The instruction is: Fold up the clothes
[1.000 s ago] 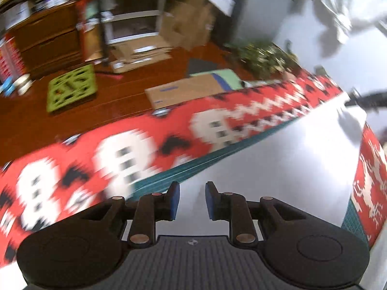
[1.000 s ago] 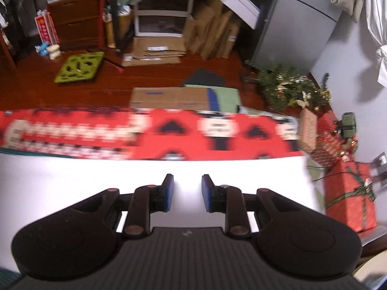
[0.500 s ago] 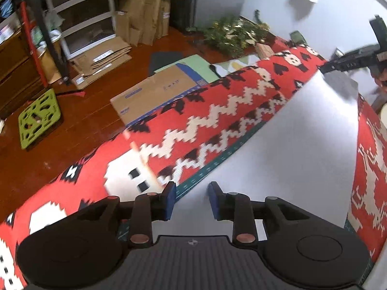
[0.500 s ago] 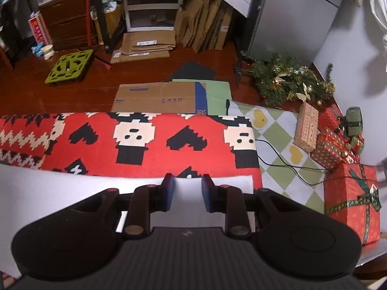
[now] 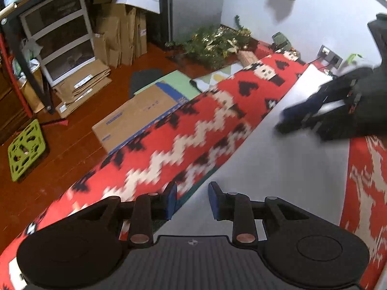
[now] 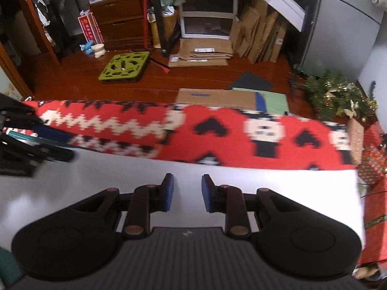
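The white cloth [image 5: 285,169] lies flat and smooth on the red blanket [image 5: 183,133], right under both sets of fingers. The left gripper [image 5: 192,199] and right gripper [image 6: 187,193] hang apart, holding nothing. I think this fold looks done, with more folding maybe left.
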{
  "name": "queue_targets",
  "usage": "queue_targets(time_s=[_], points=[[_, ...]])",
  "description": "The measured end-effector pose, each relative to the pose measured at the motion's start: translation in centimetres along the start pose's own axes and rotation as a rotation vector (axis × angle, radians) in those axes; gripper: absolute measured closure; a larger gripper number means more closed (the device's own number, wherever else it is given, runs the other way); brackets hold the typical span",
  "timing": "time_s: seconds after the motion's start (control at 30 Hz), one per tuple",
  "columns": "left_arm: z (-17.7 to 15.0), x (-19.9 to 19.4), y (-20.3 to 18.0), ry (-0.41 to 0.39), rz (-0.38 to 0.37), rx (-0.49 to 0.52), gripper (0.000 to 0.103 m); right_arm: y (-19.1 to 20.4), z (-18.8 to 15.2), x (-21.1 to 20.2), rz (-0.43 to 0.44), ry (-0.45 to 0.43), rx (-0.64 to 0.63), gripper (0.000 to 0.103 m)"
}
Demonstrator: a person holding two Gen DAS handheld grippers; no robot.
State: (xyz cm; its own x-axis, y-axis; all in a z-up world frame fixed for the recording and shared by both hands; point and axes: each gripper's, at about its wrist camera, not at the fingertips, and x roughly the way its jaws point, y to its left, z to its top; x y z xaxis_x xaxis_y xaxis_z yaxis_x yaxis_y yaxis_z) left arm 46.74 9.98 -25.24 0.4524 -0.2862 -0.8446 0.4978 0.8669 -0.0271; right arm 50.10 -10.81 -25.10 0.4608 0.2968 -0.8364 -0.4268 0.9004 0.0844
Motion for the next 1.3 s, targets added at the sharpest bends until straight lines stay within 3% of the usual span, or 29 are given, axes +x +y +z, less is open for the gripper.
queue_targets(time_s=[0.1, 0.33, 0.5, 0.63, 0.83, 1.0, 1.07, 1.1, 1.3], points=[[1.1, 0.9, -0.7, -0.015, -0.005, -0.007, 0.074, 1.9, 0.4, 1.2, -0.034, -0.040, -0.045, 0.073], [2.6, 1.0, -2.3, -0.055, -0.038, -0.019, 0.075, 1.4, 1.0, 0.2, -0.013, -0.057, -0.015, 0.077], [1.9, 1.8, -4.0, -0.019, -0.039, 0.054, 0.075, 0.5, -0.6, -0.5, -0.043, -0.026, -0.052, 0.077], [2.1, 2.0, -4.0, -0.022, -0.046, 0.052, 0.075, -3.3, -1.0, -0.7, -0.125, -0.034, -0.005, 0.078], [3.0, 2.5, -3.9, -0.008, -0.099, 0.075, 0.076, -12.8, -0.8, -1.9, -0.312, -0.035, 0.127, 0.077], [4.1, 2.9, -4.5, 0.008, -0.150, 0.130, 0.094, -18.1, -0.9, -2.3, -0.293, -0.019, 0.190, 0.077], [4.3, 3.1, -5.2, 0.006, -0.147, 0.175, 0.099, -18.2, -0.9, -2.2, -0.277, -0.014, 0.145, 0.088], [4.4, 3.1, -5.4, 0.004, -0.143, 0.192, 0.100, -17.9, -0.9, -2.1, -0.266, -0.010, 0.123, 0.102], [5.0, 3.4, -5.5, 0.002, -0.106, 0.169, 0.101, -17.3, 0.1, -1.9, -0.322, -0.039, 0.083, 0.103]])
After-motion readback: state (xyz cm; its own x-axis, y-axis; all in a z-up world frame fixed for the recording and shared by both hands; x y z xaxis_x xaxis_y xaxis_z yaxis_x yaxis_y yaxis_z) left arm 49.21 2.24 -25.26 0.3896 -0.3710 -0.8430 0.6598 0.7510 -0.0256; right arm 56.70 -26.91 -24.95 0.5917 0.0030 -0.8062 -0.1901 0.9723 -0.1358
